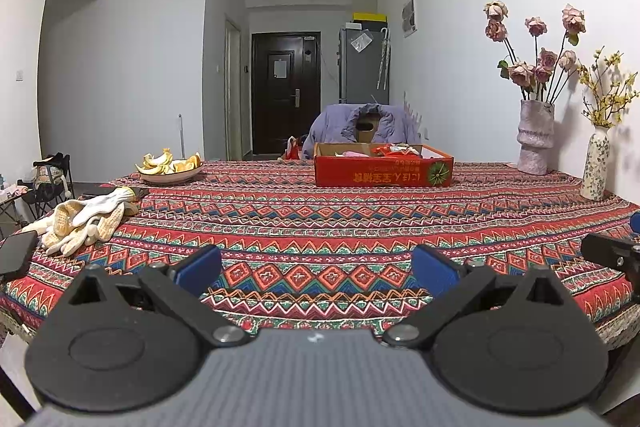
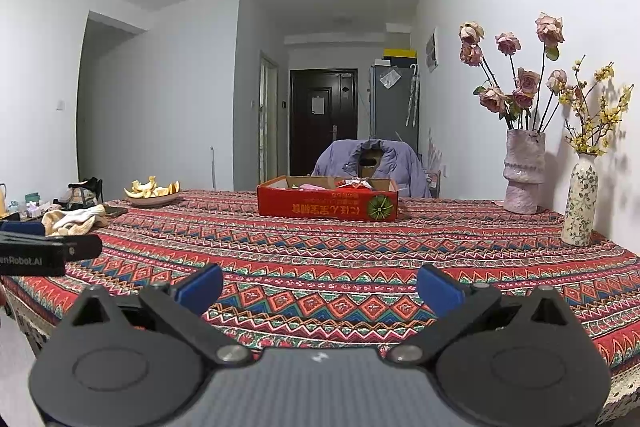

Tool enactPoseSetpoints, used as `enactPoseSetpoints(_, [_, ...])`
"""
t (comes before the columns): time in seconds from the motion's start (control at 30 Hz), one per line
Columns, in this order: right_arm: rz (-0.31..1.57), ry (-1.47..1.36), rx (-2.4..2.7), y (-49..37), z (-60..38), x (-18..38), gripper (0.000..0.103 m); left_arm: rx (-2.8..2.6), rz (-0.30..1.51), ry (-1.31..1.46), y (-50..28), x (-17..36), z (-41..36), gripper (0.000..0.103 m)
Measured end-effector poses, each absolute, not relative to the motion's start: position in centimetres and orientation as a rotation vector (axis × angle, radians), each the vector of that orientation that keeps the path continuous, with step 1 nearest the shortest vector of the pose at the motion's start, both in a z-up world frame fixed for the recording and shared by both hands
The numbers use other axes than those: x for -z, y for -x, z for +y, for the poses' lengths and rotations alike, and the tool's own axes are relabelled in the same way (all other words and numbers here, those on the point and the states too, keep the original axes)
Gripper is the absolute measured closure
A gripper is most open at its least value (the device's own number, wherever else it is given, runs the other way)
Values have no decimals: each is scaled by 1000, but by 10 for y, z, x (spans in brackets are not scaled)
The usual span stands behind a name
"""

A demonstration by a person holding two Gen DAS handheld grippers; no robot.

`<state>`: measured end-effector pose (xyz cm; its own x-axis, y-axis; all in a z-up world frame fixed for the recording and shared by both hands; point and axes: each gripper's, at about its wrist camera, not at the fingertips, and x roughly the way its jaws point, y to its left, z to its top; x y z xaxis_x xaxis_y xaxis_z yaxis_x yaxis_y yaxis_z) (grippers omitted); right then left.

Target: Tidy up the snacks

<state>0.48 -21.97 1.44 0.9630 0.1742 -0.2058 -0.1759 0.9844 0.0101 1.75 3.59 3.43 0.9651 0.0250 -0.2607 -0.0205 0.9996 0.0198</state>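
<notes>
Snacks (image 1: 390, 149) in red box (image 1: 384, 173) | left gripper (image 1: 318, 267) spread, empty | right gripper (image 2: 320, 287) spread, empty

The left gripper (image 1: 318, 269) hung over the near edge of the patterned tablecloth (image 1: 320, 223), blue pads spread wide with nothing between them. Far across sat a red cardboard box (image 1: 383, 169) with snack packets (image 1: 390, 149) inside. A bowl of orange peels (image 1: 170, 169) was far left, work gloves (image 1: 84, 221) and a phone (image 1: 16, 251) nearer. Two flower vases (image 1: 535, 137) stood right, and the right gripper (image 1: 612, 253) poked in at the right edge.
</notes>
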Motion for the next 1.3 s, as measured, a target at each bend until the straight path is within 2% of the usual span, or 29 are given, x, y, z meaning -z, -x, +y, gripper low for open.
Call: enactPoseSetpoints(1.3, [203, -9, -185, -3, -222, -13, 0, -34, 263, -20, -18, -35, 36, 0])
